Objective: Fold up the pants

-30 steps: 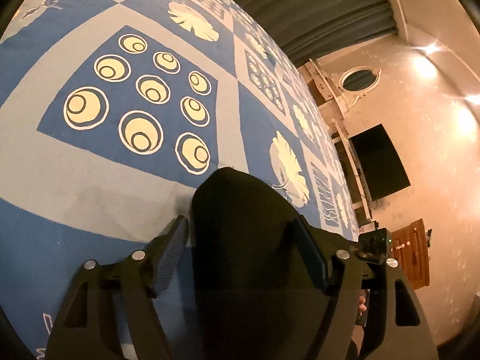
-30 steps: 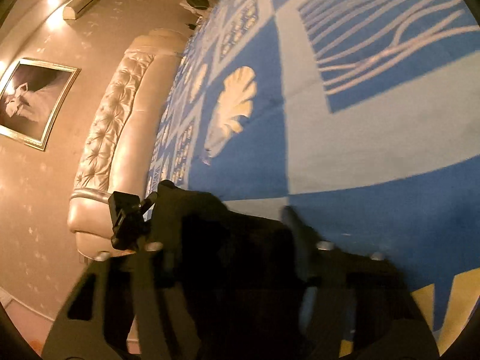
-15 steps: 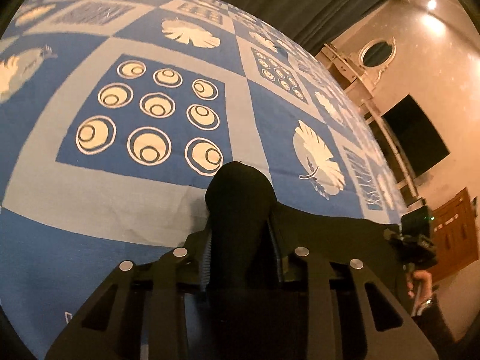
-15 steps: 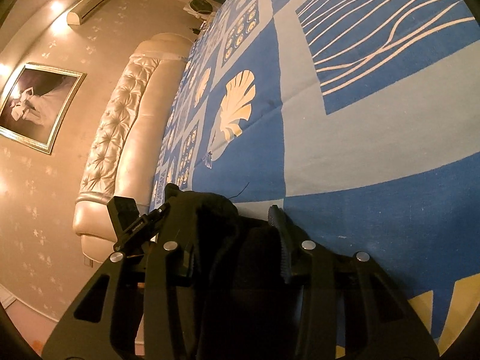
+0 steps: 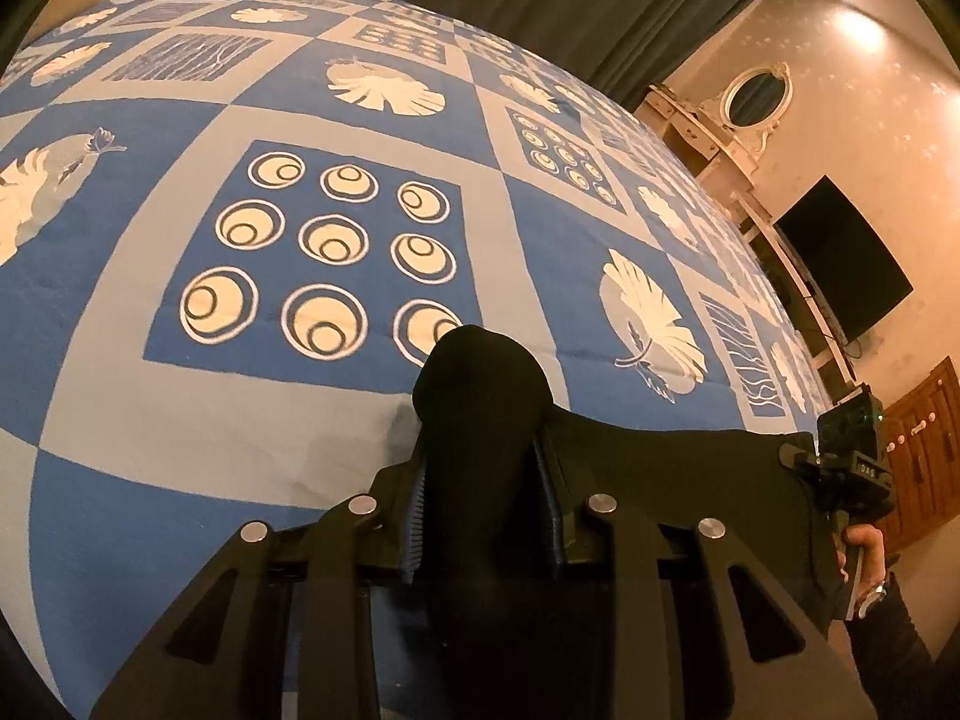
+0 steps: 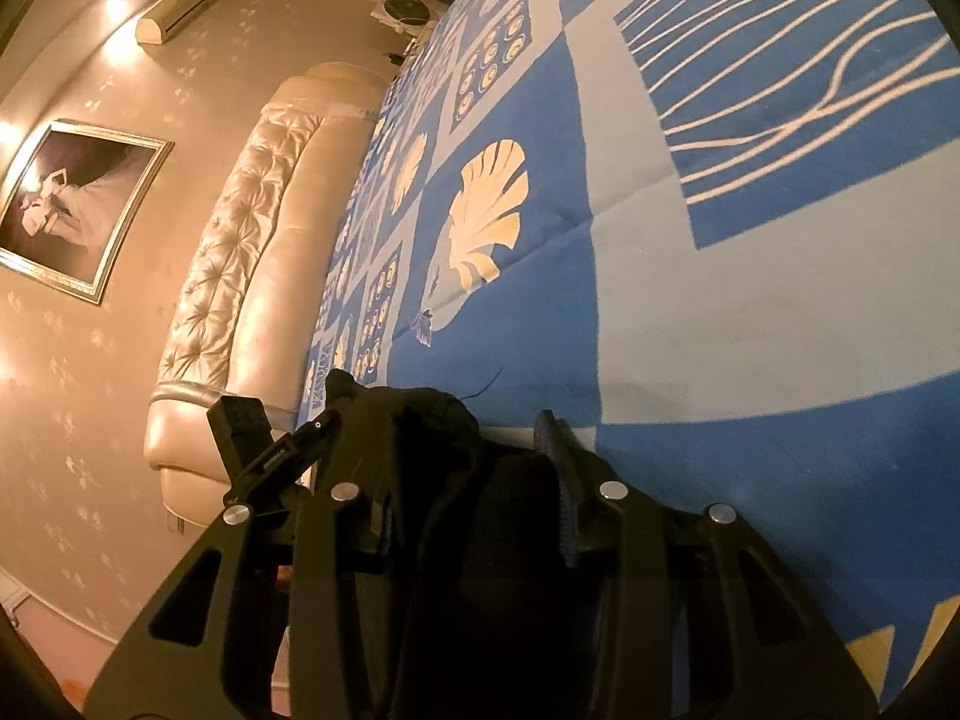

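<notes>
The black pants (image 5: 480,384) lie on a blue and grey patterned bedspread (image 5: 300,240). My left gripper (image 5: 483,459) is shut on a bunched fold of them, which rises in a hump past the fingertips. From there the cloth stretches right to my right gripper (image 5: 852,456), held by a hand (image 5: 864,546). In the right wrist view the pants (image 6: 432,420) fill the gap of my right gripper (image 6: 474,480), which is shut on them. Its left finger is hidden under the cloth. My left gripper (image 6: 258,444) shows just to the left, at the bed's edge.
A tufted cream headboard (image 6: 252,240) runs along the bed's far side, with a framed picture (image 6: 72,210) on the wall. Dark curtains (image 5: 540,0), a dresser with an oval mirror (image 5: 756,96), a wall television (image 5: 840,258) and a wooden door (image 5: 924,450) stand beyond the bed.
My left gripper's jaws closed from wide apart onto the pants' fold, squeezing it into a narrow hump, and the gripper rolled and tilted. My right gripper's jaws narrowed a little on the cloth.
</notes>
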`<move>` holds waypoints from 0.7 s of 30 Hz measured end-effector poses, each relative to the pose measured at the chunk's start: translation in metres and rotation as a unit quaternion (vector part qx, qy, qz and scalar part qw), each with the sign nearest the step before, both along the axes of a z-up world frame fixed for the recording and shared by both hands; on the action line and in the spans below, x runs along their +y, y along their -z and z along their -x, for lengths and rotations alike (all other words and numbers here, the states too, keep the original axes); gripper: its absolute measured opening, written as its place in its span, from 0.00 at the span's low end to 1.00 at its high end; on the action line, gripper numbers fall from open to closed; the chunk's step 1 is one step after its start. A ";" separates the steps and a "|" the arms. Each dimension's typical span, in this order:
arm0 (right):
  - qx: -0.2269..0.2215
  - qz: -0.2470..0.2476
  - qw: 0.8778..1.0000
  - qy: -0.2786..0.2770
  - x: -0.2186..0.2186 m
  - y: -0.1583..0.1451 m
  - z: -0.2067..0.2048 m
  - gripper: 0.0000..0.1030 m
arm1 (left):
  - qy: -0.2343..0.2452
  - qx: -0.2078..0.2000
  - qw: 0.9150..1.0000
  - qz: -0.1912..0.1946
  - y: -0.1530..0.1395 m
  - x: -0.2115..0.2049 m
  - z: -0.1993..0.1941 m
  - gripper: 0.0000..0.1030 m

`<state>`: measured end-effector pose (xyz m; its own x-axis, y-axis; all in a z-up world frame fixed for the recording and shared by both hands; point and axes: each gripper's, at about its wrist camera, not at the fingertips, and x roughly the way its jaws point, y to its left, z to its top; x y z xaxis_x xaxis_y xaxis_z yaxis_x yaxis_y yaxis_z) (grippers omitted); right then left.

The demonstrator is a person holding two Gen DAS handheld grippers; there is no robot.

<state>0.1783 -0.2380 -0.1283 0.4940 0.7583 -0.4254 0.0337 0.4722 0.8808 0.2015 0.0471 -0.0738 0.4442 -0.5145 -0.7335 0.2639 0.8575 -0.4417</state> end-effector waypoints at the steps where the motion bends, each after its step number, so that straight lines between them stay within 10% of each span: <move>1: 0.000 0.000 1.000 -0.001 0.000 0.001 -0.002 0.35 | -0.001 0.000 1.000 -0.001 0.000 0.001 -0.001 0.30; 21: 0.000 -0.003 1.000 -0.003 0.015 0.000 -0.015 0.34 | -0.011 -0.002 1.000 -0.009 0.001 0.017 -0.023 0.30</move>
